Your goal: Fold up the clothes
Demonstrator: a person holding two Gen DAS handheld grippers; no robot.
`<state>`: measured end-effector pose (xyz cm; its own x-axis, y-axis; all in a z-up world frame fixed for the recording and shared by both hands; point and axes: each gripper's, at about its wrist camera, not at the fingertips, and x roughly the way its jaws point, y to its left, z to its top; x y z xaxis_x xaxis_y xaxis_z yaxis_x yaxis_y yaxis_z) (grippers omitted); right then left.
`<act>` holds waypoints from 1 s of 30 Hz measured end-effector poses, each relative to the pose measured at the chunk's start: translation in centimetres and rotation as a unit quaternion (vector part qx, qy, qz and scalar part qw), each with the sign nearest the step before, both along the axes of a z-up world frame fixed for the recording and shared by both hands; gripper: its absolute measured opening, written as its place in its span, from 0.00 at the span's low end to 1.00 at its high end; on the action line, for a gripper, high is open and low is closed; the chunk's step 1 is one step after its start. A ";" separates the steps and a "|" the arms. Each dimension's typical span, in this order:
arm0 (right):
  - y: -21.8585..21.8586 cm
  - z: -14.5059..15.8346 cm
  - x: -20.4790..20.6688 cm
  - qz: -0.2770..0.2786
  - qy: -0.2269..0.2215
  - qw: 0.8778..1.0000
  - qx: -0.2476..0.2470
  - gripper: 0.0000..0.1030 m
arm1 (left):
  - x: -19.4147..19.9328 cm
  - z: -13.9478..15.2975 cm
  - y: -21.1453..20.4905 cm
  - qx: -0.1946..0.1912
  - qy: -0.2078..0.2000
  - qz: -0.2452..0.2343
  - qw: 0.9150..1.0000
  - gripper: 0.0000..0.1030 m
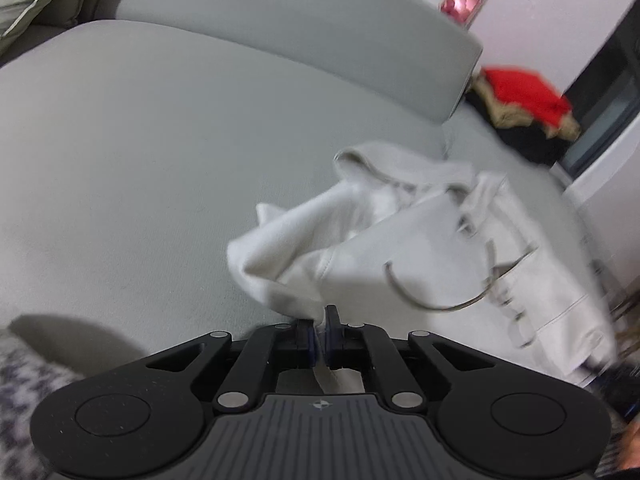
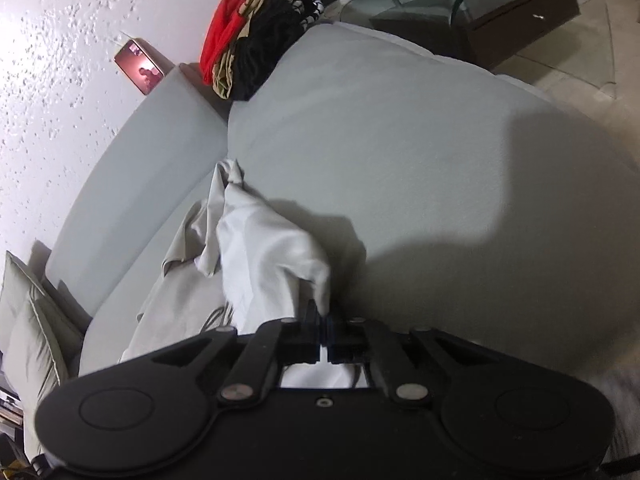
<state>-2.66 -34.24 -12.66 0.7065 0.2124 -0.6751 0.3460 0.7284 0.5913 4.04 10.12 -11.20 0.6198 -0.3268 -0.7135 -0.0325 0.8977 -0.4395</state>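
Fabric of a pale hoodie (image 1: 420, 240) runs from lower centre of the left view up to the right, bunched and lifted off the sofa (image 1: 140, 160). The left gripper (image 1: 319, 330) has its fingers clamped on one edge, likely to spread the cloth. In the right view the right gripper (image 2: 325, 330) pinches another edge at lower centre. A clothes pile (image 2: 256, 40) sits upper centre, apart, perhaps already sorted.

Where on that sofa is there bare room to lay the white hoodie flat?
The seat is bare from the hoodie to the cushions, and, in the right view, from the hoodie to the clothes pile. That pile crowds the end.
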 end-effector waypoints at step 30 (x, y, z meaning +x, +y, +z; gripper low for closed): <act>3.4 35.4 -9.0 0.032 -0.464 0.877 0.117 0.02 | -12.8 36.9 10.5 -0.074 -0.464 0.128 0.873 0.03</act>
